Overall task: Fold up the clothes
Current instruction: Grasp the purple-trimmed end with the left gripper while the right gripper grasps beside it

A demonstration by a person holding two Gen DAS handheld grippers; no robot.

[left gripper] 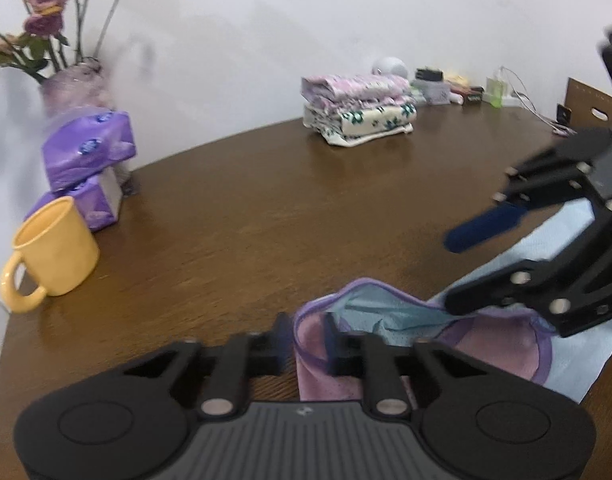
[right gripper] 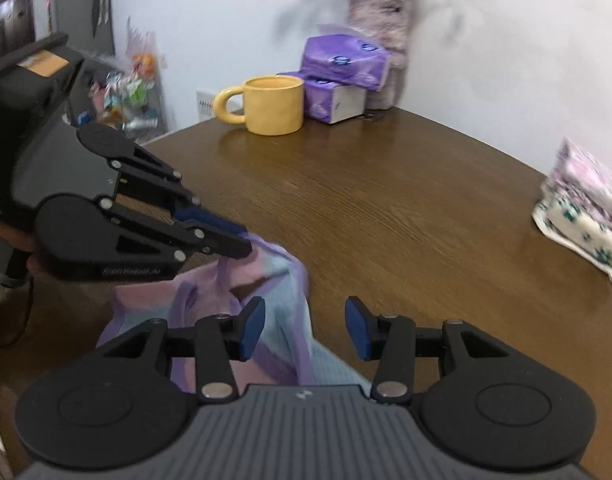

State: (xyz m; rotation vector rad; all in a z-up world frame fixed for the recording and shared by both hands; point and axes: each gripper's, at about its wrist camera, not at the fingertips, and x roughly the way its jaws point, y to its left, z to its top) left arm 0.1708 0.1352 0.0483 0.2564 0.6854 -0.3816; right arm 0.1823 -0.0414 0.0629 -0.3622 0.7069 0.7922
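A small pink and light-blue garment (left gripper: 501, 348) with purple trim lies crumpled at the near edge of the brown table (left gripper: 266, 200). My left gripper (left gripper: 307, 338) is shut on a purple-trimmed edge of it. The right wrist view shows the same pinch, the left gripper (right gripper: 242, 242) lifting the garment (right gripper: 274, 268) a little. My right gripper (right gripper: 306, 330) stands open just above the cloth, with nothing between its blue pads. From the left wrist it shows as the right gripper (left gripper: 451, 270) at the right, jaws apart over the blue part.
A stack of folded clothes (left gripper: 357, 116) (right gripper: 585, 216) sits at the far side of the table. A yellow mug (left gripper: 54, 248) (right gripper: 274, 106), purple tissue packs (left gripper: 90, 148) (right gripper: 341, 60) and a flower vase (left gripper: 66, 84) (right gripper: 379, 12) stand by the wall. Small clutter (left gripper: 445, 84) lines the back.
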